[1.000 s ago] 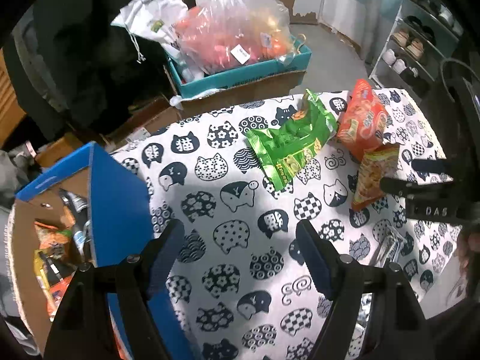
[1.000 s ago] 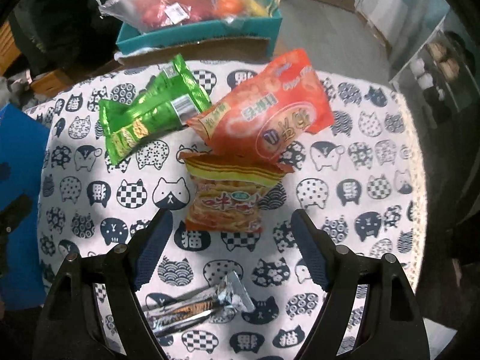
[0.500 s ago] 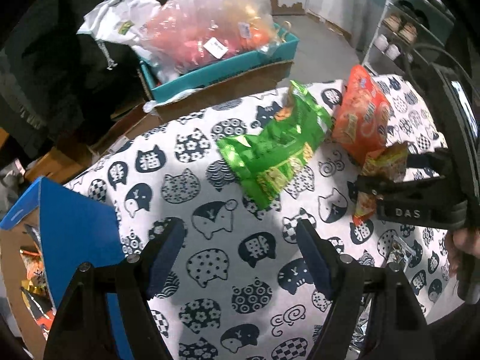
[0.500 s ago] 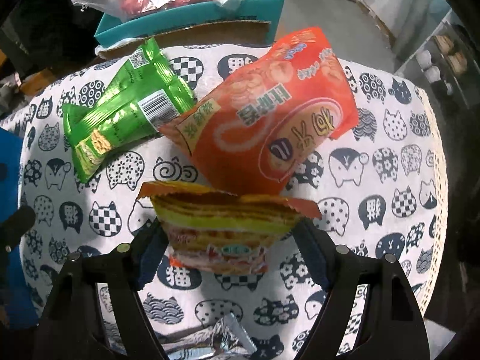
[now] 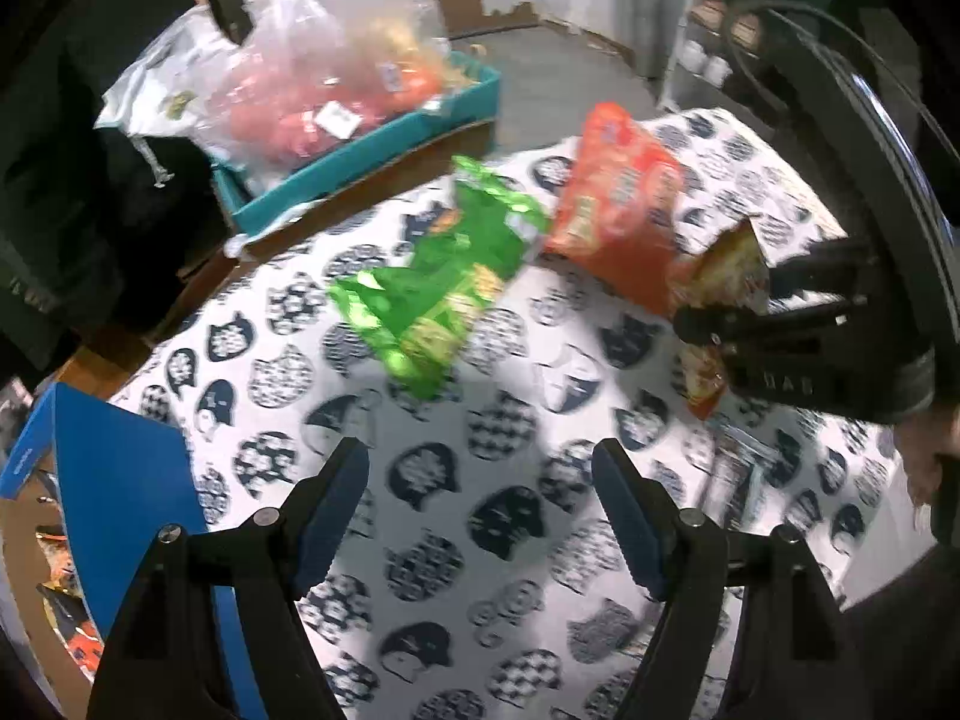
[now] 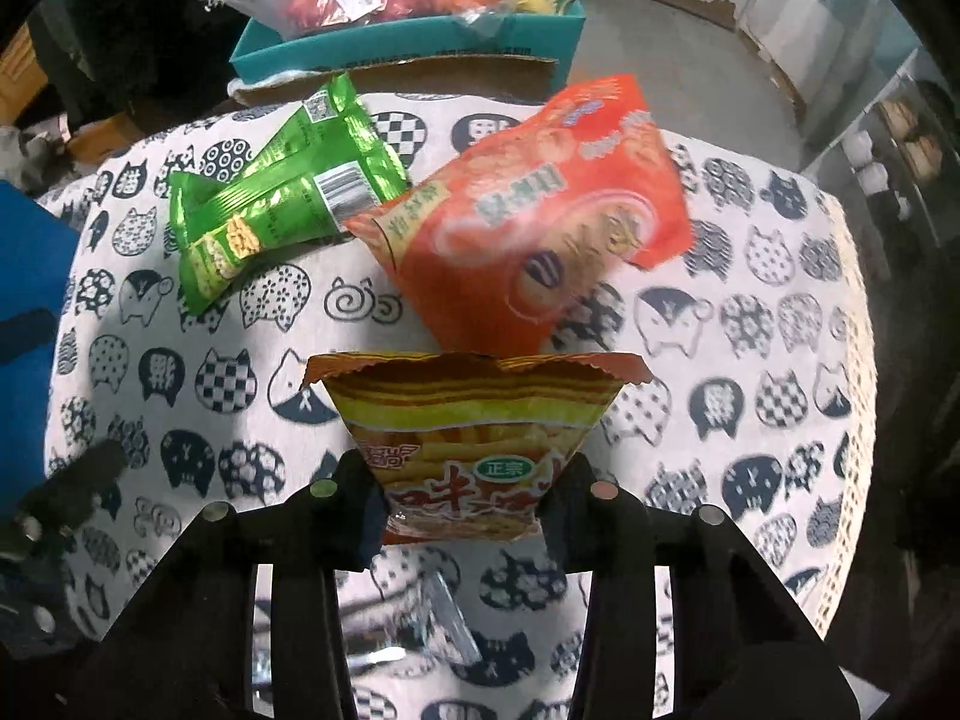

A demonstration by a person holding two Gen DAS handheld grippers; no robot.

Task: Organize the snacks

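Observation:
My right gripper (image 6: 465,507) is shut on a small yellow-orange snack bag (image 6: 474,438) and holds it above the cat-print tablecloth (image 6: 180,396); it also shows in the left wrist view (image 5: 729,276). A big orange-red snack bag (image 6: 534,240) and a green snack bag (image 6: 282,192) lie beyond it. A silver wrapper (image 6: 444,618) lies under the right gripper. My left gripper (image 5: 480,510) is open and empty above the cloth, with the green bag (image 5: 444,282) ahead of it.
A blue cardboard box (image 5: 126,510) with several snacks stands at the table's left. A teal box (image 6: 408,42) with plastic bags sits on the floor behind the table. A shelf (image 6: 900,138) stands at the right.
My right gripper has closed on the yellow-orange bag and lifted it off the cloth. My left gripper has swung right, away from the blue box.

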